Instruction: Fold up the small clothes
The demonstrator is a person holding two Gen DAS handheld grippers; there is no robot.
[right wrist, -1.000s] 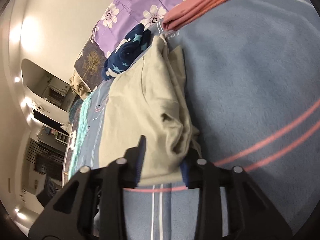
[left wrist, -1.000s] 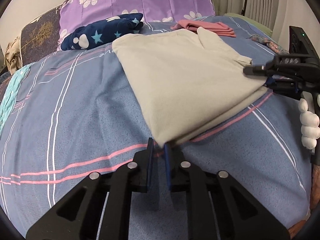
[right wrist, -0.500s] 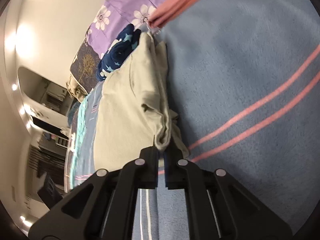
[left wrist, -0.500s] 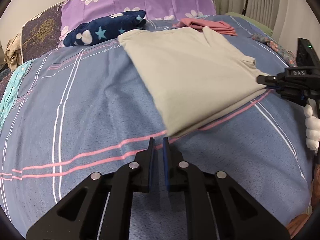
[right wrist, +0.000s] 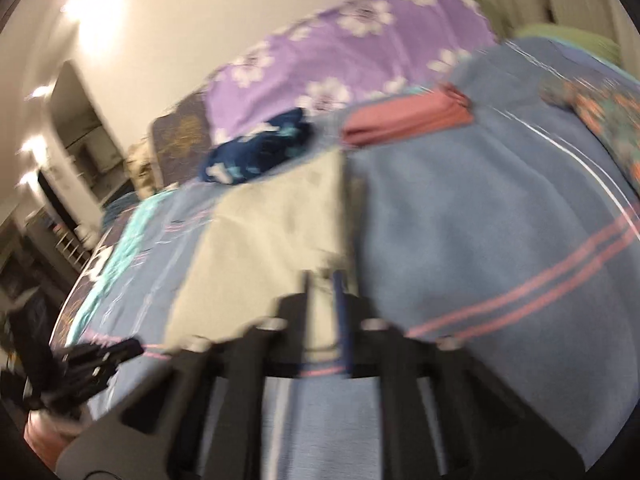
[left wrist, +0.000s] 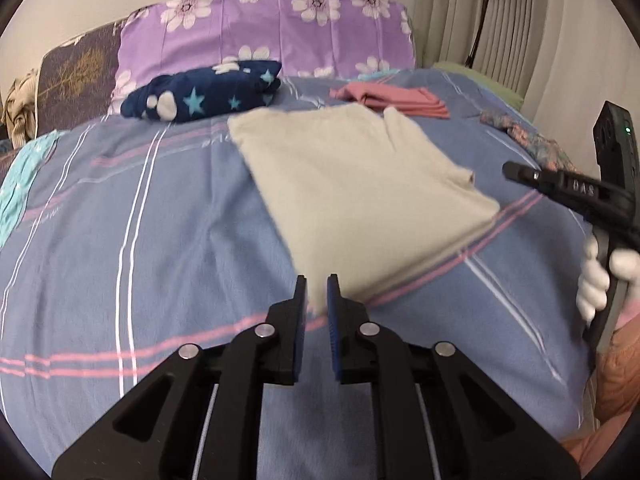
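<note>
Beige garment (left wrist: 360,192) is lying folded flat on the blue striped bedspread (left wrist: 140,220), mid-bed, its long axis running from the near corner by the left jaws away toward the far left, where the navy star-print bundle (left wrist: 204,94) and the purple floral pillow (left wrist: 272,36) are sitting. A folded pink garment (left wrist: 394,98) is resting just beyond its far right corner.

Left gripper (left wrist: 317,300) is hovering just short of the garment's near corner, jaws parted by a narrow gap and widening slightly, with nothing between them; the corner shows through the gap but is not pinched. Right gripper (right wrist: 322,292) is blurred in its own view, where its jaws seem to stand a little apart with cloth showing behind; in the left view (left wrist: 516,170) it reads as closed and clear of the garment's right edge, held in a white-gloved hand (left wrist: 600,276). It is judged shut and empty.

The garment is lying ahead of both jaws. The left gripper is nearer the near corner, the right gripper nearer the right edge, so either could retake its own side.

Against the earlier frames: a second ago both grippers were pinching the beige cloth, the left at the near corner, the right on a bunched edge. Both have since let go and are lifting back, and the right camera has rolled toward level. The fold appears laid; the next garment likely follows.
</note>
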